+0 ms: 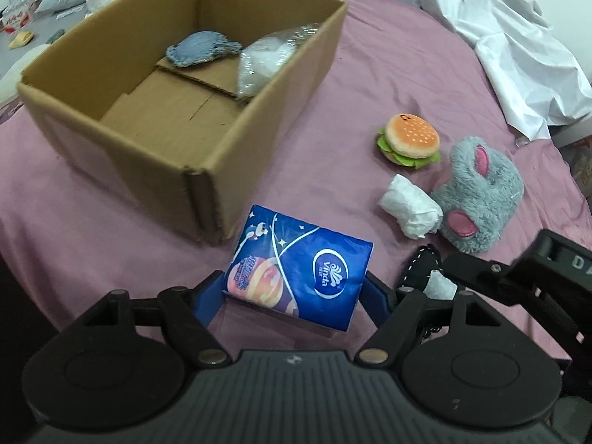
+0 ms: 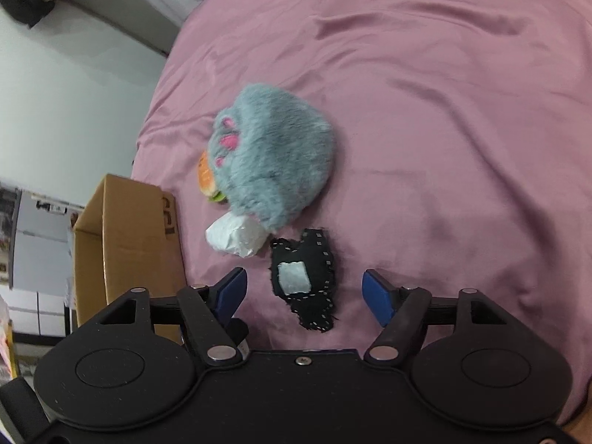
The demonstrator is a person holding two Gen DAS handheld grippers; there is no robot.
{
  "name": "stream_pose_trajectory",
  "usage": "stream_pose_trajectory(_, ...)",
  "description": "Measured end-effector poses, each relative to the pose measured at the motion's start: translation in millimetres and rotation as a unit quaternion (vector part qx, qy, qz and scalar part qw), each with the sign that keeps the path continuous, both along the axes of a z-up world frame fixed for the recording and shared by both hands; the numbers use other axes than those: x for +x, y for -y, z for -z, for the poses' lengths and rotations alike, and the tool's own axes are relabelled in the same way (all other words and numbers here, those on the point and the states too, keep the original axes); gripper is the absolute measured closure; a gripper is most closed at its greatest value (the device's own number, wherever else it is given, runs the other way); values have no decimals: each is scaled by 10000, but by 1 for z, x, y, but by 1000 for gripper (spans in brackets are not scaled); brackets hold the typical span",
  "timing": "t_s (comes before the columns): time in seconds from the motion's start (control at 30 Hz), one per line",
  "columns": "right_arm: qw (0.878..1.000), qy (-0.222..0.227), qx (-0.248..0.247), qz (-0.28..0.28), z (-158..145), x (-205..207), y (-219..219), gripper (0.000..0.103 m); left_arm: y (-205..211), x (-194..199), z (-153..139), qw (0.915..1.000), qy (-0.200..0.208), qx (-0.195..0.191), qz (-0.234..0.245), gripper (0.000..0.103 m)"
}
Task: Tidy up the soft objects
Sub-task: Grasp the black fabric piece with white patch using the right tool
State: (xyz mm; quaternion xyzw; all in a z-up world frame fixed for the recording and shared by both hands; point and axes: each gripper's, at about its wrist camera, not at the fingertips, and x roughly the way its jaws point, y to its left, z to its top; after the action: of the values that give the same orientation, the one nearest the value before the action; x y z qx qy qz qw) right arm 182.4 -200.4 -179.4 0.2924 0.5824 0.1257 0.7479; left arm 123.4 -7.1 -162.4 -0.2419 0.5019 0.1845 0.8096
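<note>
Pink bedsheet (image 1: 370,74), left fingers (image 1: 212,296) clamping tissue pack (image 1: 299,266), right fingers (image 2: 233,288) apart around black pouch (image 2: 307,281)

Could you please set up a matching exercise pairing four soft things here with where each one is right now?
Things:
1. blue tissue pack
2. grey knitted cloth
3. black felt piece
4. plush burger

Places:
A. inside the cardboard box
B. on the pink sheet, ahead of the open right hand-held gripper
C. between the fingers of the left hand-held gripper
D. on the sheet beside the grey furry toy

Pairs: 1-C, 2-A, 3-B, 4-D
</note>
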Motion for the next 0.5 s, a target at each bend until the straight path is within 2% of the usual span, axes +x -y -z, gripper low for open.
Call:
stream_pose_trajectory(0.23, 9981, 285, -416, -345, 5, 2, -22, 35, -9, -11, -4, 9998, -44, -166, -128, 27)
stream_pose_trajectory(0.3, 9967, 369, -590, -427, 6, 2, -30, 43, -10, -14, -7, 9997, -48, -212, -141, 27)
stream_pose_trajectory(0.33, 9953, 426, -712, -497, 4, 0, -35, 60, -11, -15, -8, 9996, -46, -233, -132, 27)
stream_pose_trajectory(0.37, 9941, 451, -790, -583, 3, -1, -38, 72, -11, -16, -9, 9996, -40, -234, -126, 27)
stream_pose_trajectory(0.5, 9938, 416, -752, -710, -2, -10, -37, 74, -11, -22, -13, 9996, -43, -268, -117, 27)
